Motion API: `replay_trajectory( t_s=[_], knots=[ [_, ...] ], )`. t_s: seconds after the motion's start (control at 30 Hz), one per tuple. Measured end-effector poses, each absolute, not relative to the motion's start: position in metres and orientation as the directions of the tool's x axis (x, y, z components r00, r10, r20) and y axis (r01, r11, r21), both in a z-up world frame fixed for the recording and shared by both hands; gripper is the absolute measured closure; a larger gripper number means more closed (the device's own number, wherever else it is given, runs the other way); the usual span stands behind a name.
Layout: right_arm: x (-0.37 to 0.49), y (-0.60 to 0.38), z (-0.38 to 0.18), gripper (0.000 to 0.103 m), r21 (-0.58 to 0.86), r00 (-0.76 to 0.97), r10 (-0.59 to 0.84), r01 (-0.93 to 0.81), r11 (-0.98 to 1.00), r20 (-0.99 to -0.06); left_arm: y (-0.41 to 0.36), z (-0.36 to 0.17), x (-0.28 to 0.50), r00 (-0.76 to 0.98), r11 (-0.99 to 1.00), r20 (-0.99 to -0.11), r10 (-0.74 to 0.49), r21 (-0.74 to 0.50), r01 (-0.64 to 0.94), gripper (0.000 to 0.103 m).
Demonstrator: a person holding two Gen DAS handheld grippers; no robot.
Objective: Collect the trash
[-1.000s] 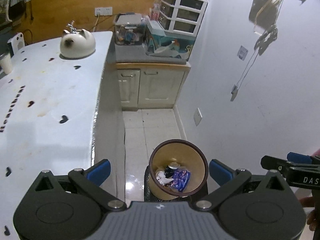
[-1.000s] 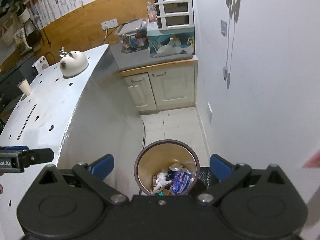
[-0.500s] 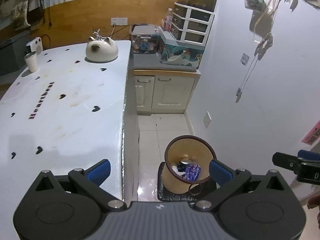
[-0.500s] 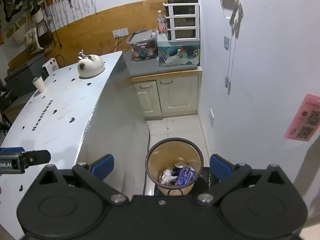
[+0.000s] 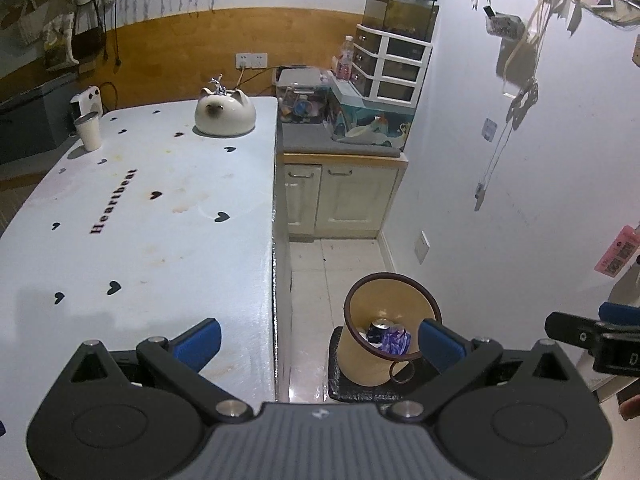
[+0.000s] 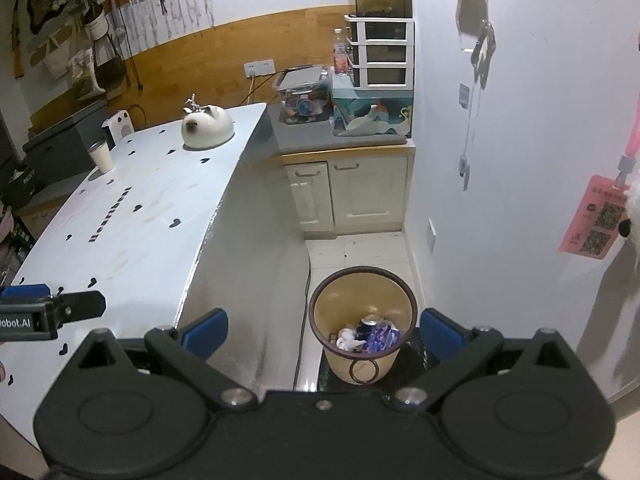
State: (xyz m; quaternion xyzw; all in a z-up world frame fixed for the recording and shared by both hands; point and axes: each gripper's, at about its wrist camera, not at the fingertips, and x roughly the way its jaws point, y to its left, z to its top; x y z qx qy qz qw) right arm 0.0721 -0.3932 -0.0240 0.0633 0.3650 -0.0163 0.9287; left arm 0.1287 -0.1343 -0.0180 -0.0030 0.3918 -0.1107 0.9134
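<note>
Tan bin upright on floor (trash inside).

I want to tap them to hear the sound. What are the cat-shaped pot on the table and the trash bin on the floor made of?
The cat-shaped pot looks like glazed ceramic: white, smooth, a little shiny. The trash bin seems to be thin tan plastic with a dark rim, though painted metal is possible.

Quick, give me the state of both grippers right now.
Left gripper: open, fingers wide apart, holding nothing.
Right gripper: open, fingers wide apart, holding nothing; the trash bin sits on the floor below it.
</note>
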Motion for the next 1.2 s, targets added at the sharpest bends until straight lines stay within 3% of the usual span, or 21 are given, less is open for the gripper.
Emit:
replay_trajectory(
  t_s=[1.2],
  knots=[
    [0.050,-0.374,-0.014,0.000,0.071,0.762,0.001,0.059,0.996,-0.648,-0.112,-0.011,0.104,0.699,0.983,-0.695,-0.170,-0.074,0.166,0.000]
  ],
)
